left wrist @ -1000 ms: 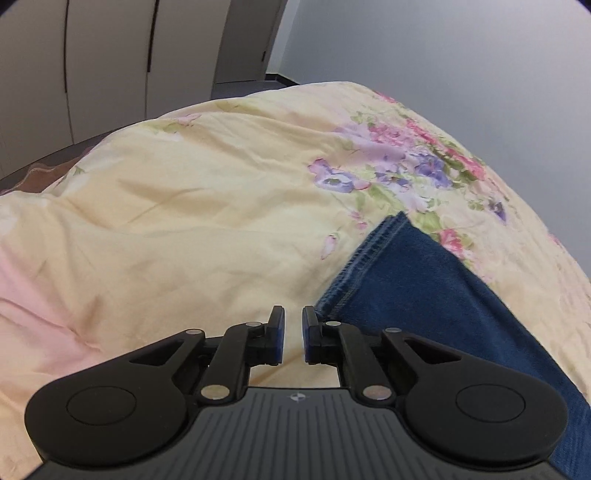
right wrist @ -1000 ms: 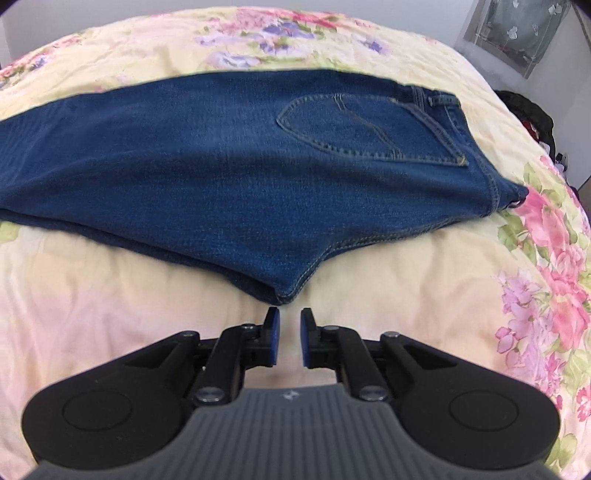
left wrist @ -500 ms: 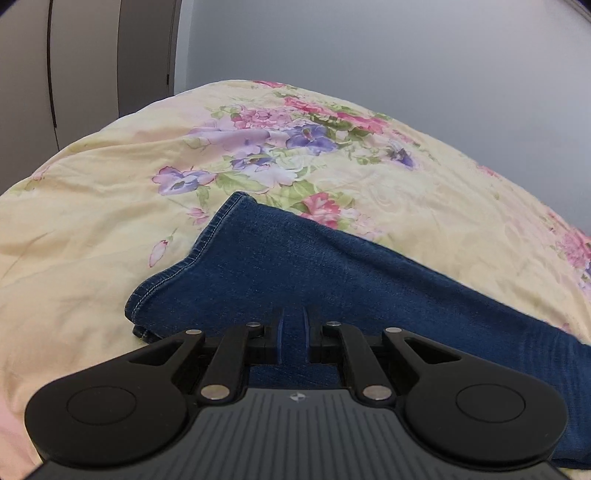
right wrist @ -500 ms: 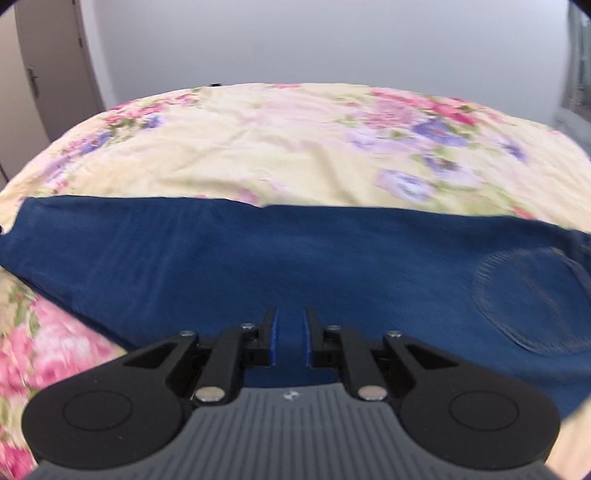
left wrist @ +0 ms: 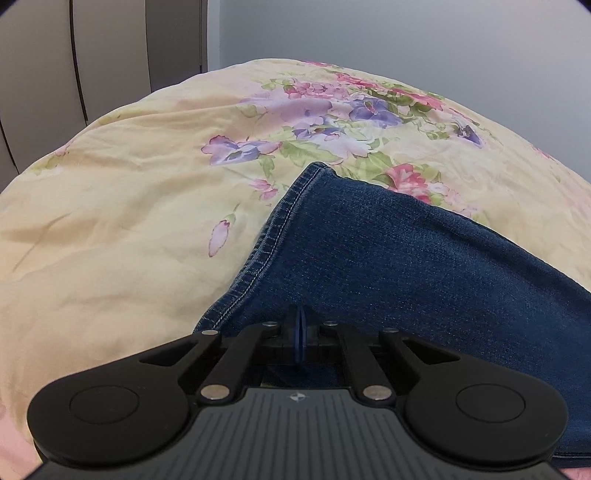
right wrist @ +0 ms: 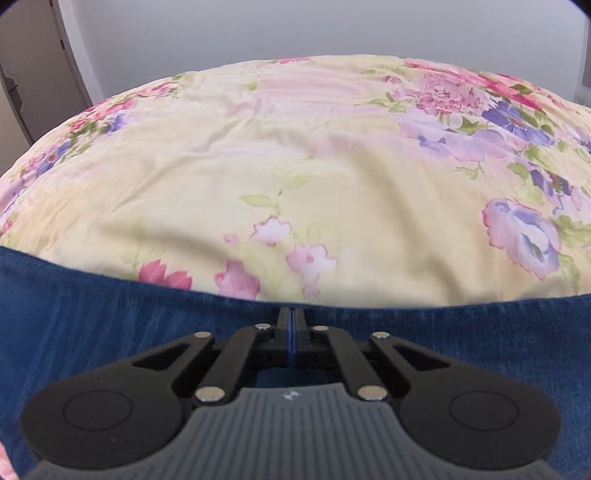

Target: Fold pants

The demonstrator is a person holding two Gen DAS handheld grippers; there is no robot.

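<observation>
Dark blue denim pants lie on a floral bedspread. In the left wrist view the stitched leg hem runs diagonally up from the left gripper, whose jaws are closed with blue pads together on the denim near the hem. In the right wrist view the pants fill the lower frame as a flat band; the right gripper is closed at the band's far edge, pinching the denim.
The pale yellow bedspread with pink and purple flowers stretches beyond the pants. Grey wardrobe doors stand at the back left, a plain wall behind the bed, a door at left.
Both grippers moved over the pants and went from slightly open to shut on the denim. The right gripper advanced across the cloth to its far edge; the left settled by the hem.
</observation>
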